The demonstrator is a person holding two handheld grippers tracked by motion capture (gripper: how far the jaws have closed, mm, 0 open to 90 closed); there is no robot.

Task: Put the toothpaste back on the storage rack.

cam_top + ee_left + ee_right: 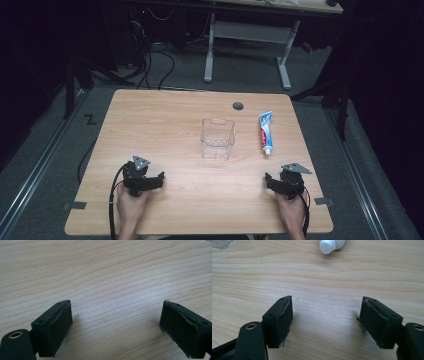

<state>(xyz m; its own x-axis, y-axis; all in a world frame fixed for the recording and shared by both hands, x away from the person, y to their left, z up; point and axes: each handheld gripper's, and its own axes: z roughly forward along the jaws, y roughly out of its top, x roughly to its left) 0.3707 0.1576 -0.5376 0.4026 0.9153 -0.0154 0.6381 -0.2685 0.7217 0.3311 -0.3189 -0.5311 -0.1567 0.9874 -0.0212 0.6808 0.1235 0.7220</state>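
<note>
Left gripper [161, 175]: I hold it low over the near left part of the wooden table [160, 115], jaws spread wide with bare wood between them (nothing gripped).

Clear plastic container [218, 138]: upright at the table's middle, open top, well apart from both my grippers. It looks light; I judge a sideways nudge from a jaw would slide or tip it.

Toothpaste tube [266, 132]: lying flat just right of the container, white cap [327, 246] pointing towards me. Risk as I see it: pinching the soft body could make it buckle or slip; a low approach could push it away.

Right gripper [268, 179]: near right, jaws spread and empty, the nearest to the tube, cap straight ahead.
</note>
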